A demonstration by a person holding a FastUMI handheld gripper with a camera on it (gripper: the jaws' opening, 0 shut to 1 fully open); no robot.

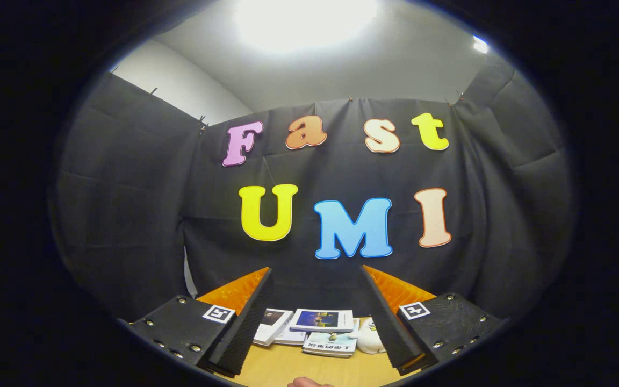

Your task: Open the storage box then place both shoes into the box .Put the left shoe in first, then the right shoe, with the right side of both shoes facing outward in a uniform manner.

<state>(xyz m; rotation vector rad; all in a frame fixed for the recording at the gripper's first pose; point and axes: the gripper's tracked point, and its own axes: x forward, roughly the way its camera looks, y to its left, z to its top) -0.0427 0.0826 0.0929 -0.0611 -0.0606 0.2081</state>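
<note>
From where the gripper (315, 317) looks, it is held level and fairly high, pointing at the booth's black cloth wall (127, 215) rather than down at any work. Its two fingers (245, 322) stand wide apart with nothing between them and nothing touching either one.

Beyond the fingers, on the wooden table (288, 368), lies a small spread of books (323, 320), some overlapping, with one paler-covered book (331, 344) nearest. Just beside that one sits a small white soft toy (367, 337), partly behind the right finger. At the near rim of the table a bit of a hand (309, 382) pokes in.

I see no storage box and no shoes from here, so I cannot say whether the box is open or shut, or whether either shoe already lies inside. This pose would suit the gripper raised ahead of the job as well as raised away from a filled box.

The risk, as I judge it, is working blind: swinging down toward a box out of sight could knock the books or toy. With shoes unseen, left and right could also be muddled, or the wrong side turned outward.
</note>
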